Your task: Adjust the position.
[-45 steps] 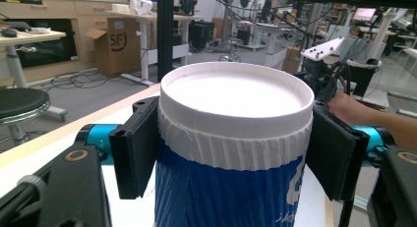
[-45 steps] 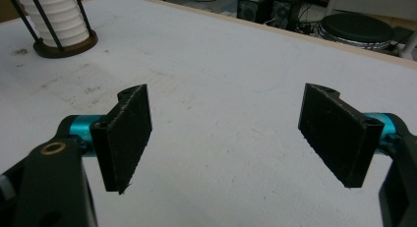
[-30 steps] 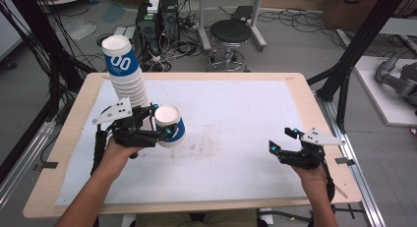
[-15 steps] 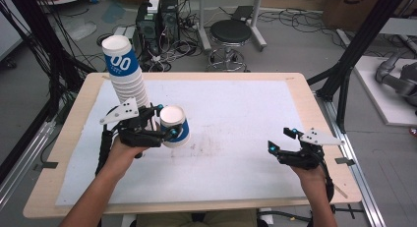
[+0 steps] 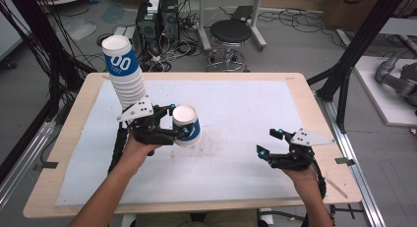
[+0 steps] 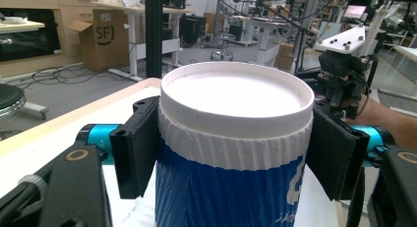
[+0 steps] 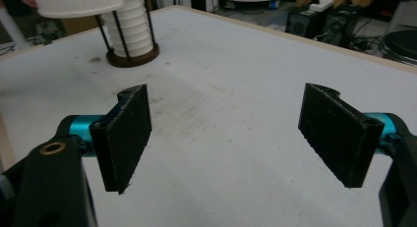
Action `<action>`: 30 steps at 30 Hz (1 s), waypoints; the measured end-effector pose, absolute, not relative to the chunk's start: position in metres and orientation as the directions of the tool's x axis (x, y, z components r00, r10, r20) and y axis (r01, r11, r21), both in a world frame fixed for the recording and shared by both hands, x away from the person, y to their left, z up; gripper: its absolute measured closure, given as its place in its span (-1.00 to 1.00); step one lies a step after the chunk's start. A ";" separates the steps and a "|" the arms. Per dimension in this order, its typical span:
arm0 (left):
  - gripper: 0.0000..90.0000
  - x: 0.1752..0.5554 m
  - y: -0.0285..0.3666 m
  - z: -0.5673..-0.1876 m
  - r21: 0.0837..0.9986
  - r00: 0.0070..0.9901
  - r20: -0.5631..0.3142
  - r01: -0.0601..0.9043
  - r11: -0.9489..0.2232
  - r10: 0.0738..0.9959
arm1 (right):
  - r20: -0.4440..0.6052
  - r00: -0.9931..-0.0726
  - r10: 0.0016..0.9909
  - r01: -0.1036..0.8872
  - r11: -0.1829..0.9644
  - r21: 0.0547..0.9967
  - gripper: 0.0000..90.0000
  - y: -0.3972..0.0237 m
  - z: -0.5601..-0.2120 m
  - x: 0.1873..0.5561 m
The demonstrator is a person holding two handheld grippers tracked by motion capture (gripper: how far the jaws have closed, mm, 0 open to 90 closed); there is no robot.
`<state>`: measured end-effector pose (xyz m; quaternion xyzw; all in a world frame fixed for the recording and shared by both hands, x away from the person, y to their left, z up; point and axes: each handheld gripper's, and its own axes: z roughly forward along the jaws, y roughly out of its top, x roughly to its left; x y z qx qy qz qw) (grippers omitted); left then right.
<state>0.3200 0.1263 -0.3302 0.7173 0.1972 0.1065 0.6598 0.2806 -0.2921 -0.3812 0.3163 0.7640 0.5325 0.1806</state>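
A tall stack of white and blue paper cups (image 5: 125,74) stands in a round holder at the table's back left, and its ribbed lower part and dark base (image 7: 130,33) appear in the right gripper view. My left gripper (image 5: 180,123) is shut on a single blue cup with a white rim (image 5: 187,126), held upright just above the mat, right of the stack. Both black pads press the cup (image 6: 236,153) under its rim. My right gripper (image 5: 269,143) hovers open near the front right, with nothing between its jaws (image 7: 231,133).
A white mat (image 5: 236,109) covers the wooden table (image 5: 300,79). Black frame posts (image 5: 354,55) stand at both sides of the table. A stool (image 5: 230,33) and computer cases (image 5: 157,15) sit on the floor beyond the far edge.
My left gripper has carried the cup a little to the right, away from the stack. The right gripper has stayed in place.
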 end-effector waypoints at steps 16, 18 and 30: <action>-0.37 0.326 0.095 -0.340 0.987 0.919 -0.127 0.154 -0.042 0.373 | 0.082 -0.847 0.525 0.234 0.230 0.945 -0.54 -0.248 -0.378 0.282; -0.37 0.327 0.090 -0.340 0.988 0.924 -0.122 0.148 -0.046 0.363 | 0.084 -0.859 0.505 0.230 0.233 0.945 -0.54 -0.242 -0.377 0.283; -0.37 0.327 0.076 -0.343 0.988 0.946 -0.104 0.133 -0.073 0.306 | 0.081 -0.896 0.436 0.212 0.261 0.942 -0.54 -0.222 -0.377 0.293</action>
